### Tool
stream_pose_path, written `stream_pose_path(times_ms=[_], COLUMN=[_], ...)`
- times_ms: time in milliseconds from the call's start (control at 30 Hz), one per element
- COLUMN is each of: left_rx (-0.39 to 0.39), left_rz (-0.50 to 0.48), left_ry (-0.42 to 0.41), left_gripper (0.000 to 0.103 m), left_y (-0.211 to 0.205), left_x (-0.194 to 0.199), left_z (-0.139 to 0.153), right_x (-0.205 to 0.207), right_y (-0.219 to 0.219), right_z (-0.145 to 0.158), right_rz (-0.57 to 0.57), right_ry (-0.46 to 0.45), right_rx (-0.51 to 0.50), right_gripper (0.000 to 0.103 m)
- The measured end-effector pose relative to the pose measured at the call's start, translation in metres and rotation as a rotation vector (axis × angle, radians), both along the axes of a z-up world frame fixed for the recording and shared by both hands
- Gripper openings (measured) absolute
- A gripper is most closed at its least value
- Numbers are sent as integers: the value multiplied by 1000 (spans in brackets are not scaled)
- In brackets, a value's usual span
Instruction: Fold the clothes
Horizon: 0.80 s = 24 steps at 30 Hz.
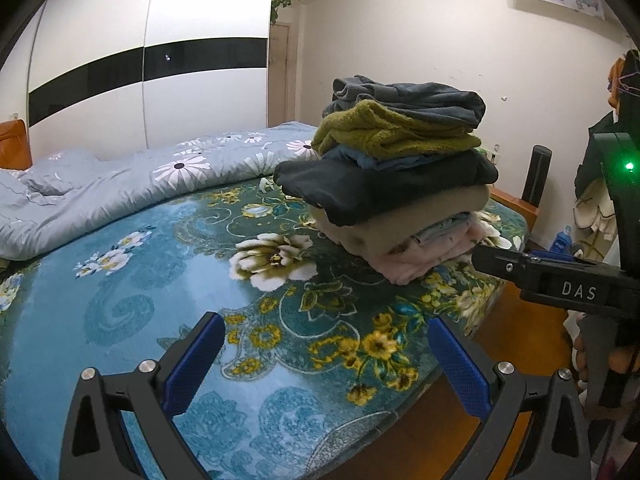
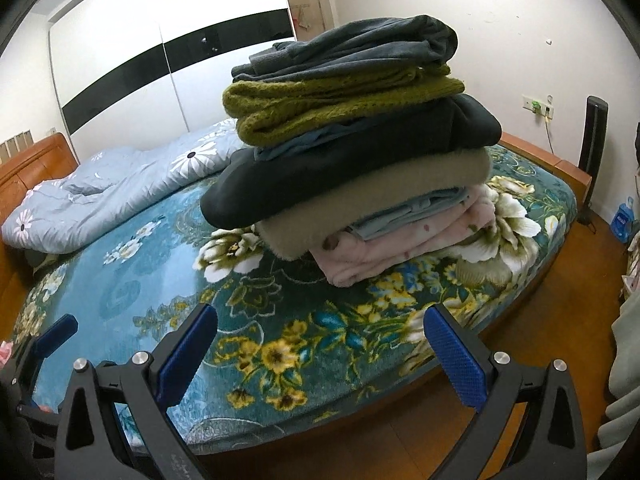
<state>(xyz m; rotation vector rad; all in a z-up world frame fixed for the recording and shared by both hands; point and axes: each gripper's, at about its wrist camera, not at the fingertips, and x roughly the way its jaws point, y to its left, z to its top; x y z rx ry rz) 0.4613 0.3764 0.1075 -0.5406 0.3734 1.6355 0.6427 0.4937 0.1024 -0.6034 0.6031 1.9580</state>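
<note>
Bed [image 2: 168,256]: stack [image 2: 352,152] soft, tall, tippy; grip at base folds. Left tool [image 1: 326,364], right tool [image 2: 320,352] released, empty.

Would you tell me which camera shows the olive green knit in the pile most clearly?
The right wrist view: the olive green knit sits near and central, its weave visible. The left wrist view shows it farther off, to the right.

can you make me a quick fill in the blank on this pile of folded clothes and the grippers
1. The garment on top of the stack is ____ in colour.
2. Right under it lies an olive-green ____.
3. The bottom garment is pale ____.
4. Both the left gripper and right gripper are ____.

Missing words: grey; knit; pink; open
</note>
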Motion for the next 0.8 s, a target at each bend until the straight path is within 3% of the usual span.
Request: stream_pose_path(times_ms=[400, 667, 800], left_rx=[22, 46, 64], left_rz=[-10, 1, -19], left_ry=[-32, -1, -47], left_gripper=[103, 103, 103], left_y=[-8, -16, -20], left_x=[-3, -4, -12], left_z=[3, 1, -3], right_x=[-4, -20, -25], right_y=[-5, -11, -11], right_z=[-2, -10, -12], right_rz=[21, 55, 53], right_ry=[0, -10, -22], right_rx=[-12, -39, -47], right_gripper=[103, 103, 103])
